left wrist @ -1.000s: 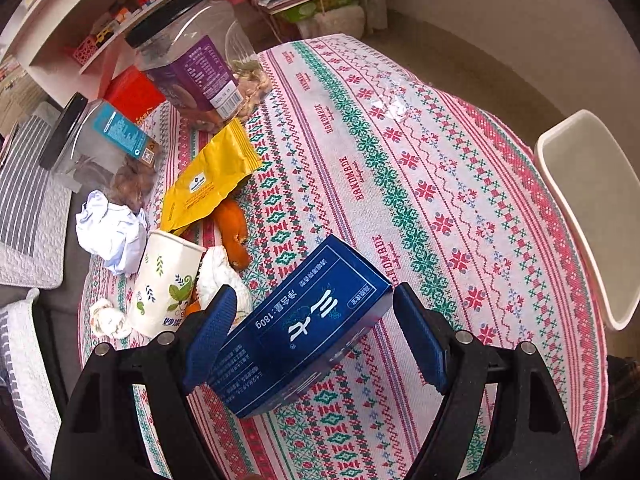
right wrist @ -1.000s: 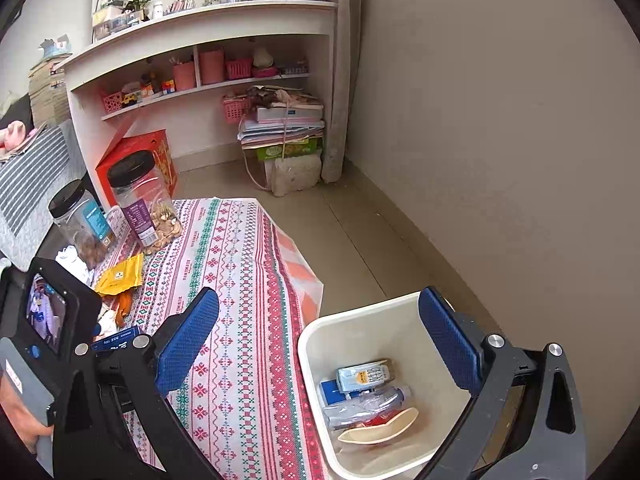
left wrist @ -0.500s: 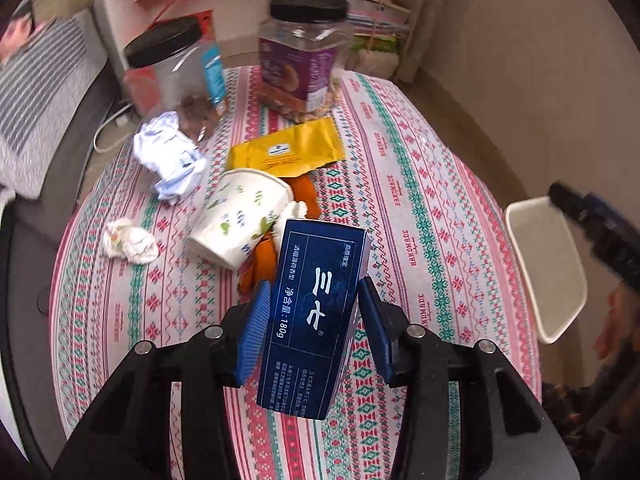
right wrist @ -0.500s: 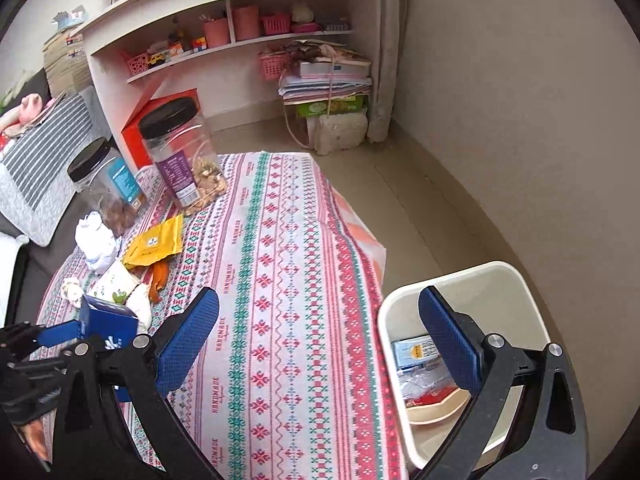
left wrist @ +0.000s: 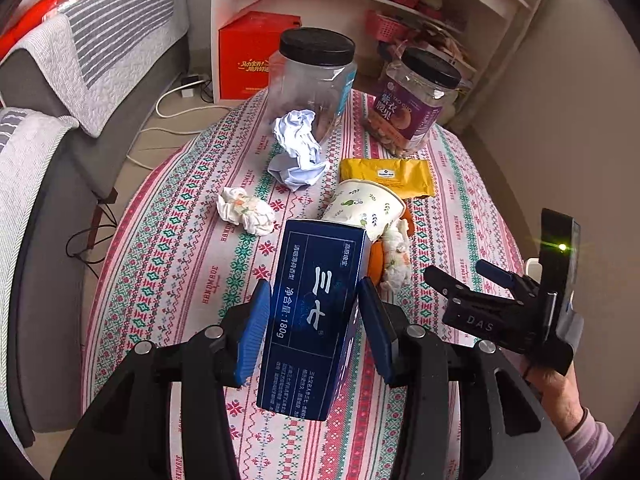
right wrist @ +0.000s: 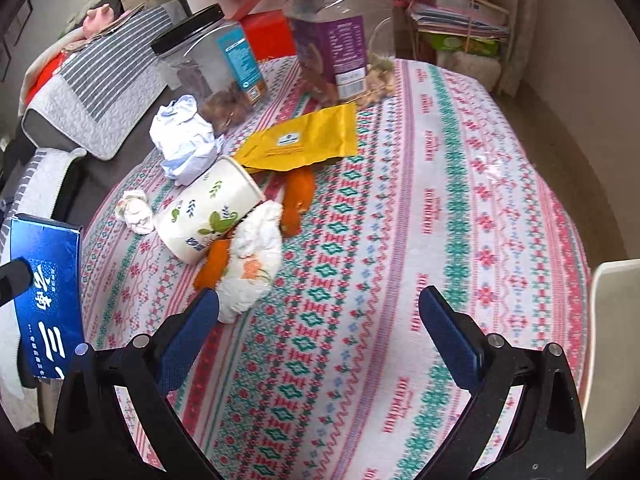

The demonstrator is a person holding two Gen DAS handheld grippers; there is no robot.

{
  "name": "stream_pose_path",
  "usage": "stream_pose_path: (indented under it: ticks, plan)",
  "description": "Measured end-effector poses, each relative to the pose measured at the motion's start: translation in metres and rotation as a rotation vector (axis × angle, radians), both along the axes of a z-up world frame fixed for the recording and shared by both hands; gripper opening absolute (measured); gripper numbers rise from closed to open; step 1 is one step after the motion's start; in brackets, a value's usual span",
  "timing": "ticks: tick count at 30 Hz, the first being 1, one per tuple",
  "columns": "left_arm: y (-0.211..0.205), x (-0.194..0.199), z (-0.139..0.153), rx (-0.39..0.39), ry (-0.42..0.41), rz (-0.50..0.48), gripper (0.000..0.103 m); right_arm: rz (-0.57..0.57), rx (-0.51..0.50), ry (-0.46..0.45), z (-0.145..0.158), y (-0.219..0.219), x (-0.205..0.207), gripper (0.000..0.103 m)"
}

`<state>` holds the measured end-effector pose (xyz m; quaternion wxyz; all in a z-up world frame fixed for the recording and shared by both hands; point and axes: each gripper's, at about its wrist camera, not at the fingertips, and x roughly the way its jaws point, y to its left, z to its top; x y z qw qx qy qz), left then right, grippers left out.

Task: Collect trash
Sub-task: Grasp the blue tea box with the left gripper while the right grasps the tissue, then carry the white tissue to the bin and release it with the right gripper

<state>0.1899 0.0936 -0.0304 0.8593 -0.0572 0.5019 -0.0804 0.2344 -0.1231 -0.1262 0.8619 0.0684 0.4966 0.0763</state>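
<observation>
The left gripper (left wrist: 312, 320) is closed on a blue box (left wrist: 316, 312), one blue pad pressed to each long side, so the box's long axis runs forward along the fingers, away from the camera. The box looks lifted clear of the tablecloth (left wrist: 180, 248); in the right wrist view it hangs at the far left edge (right wrist: 44, 292), above the table's edge.

The right gripper (right wrist: 320, 320) is wide open and holds nothing. Its fingers point across the cloth, and the nearest litter lies just ahead of its left finger: a crumpled flowered napkin (right wrist: 252, 264) touching a tipped paper cup (right wrist: 208, 208), with orange peel (right wrist: 298, 196) beside them. Beyond these lie a yellow packet (right wrist: 304, 140), a ball of white paper (right wrist: 184, 140) and a smaller wad (right wrist: 136, 208). Two black-lidded jars (right wrist: 332, 36) stand at the back of the table.

The white bin (right wrist: 612, 340) shows only as a rim at the right edge of the right wrist view, off the table's right side. It is out of sight in the left wrist view. So the box must travel rightward, past the right gripper, to reach it, and I judge the carry as the step in hand. The right gripper is the nearer one to the napkin and cup.
</observation>
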Motion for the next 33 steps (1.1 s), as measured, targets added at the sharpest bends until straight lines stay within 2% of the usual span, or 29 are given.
stream_pose_path:
  ticks: [3, 5, 7, 8, 9, 11, 13, 14, 18, 27, 33]
  plan:
    - [0.004, -0.001, 0.000, 0.006, -0.002, 0.004, 0.045, -0.031, 0.062, 0.034, -0.013, 0.007, 0.019, 0.094]
    - [0.005, -0.002, 0.002, 0.017, -0.008, 0.005, 0.045, -0.059, 0.124, 0.074, -0.027, 0.010, 0.030, 0.086]
    - [0.006, -0.002, 0.001, 0.005, -0.007, 0.009, 0.045, -0.069, 0.115, 0.045, -0.030, 0.018, 0.033, 0.083]
    - [0.007, -0.002, 0.002, 0.002, -0.008, 0.013, 0.045, -0.049, 0.107, 0.036, -0.030, 0.025, 0.034, 0.077]
    - [0.008, -0.002, 0.002, 0.003, -0.012, 0.018, 0.045, -0.031, 0.096, 0.032, -0.030, 0.030, 0.034, 0.062]
    - [0.011, -0.002, 0.003, 0.004, -0.019, 0.032, 0.045, 0.006, 0.104, 0.035, -0.027, 0.038, 0.031, 0.042]
    - [0.014, -0.003, 0.004, 0.001, -0.026, 0.049, 0.045, 0.019, 0.074, 0.024, -0.021, 0.041, 0.024, 0.040]
    - [0.015, -0.003, 0.005, 0.001, -0.031, 0.056, 0.045, 0.025, 0.069, 0.019, -0.017, 0.040, 0.020, 0.035]
    - [0.017, -0.006, 0.013, 0.001, -0.068, 0.079, 0.045, 0.029, 0.074, -0.010, 0.007, 0.028, 0.003, 0.034]
    - [0.014, -0.011, 0.025, -0.025, -0.112, 0.094, 0.045, 0.059, 0.017, -0.115, 0.067, -0.010, -0.024, 0.034]
    - [0.006, -0.013, 0.032, -0.022, -0.149, 0.088, 0.045, 0.064, 0.014, -0.183, 0.085, -0.024, -0.045, 0.034]
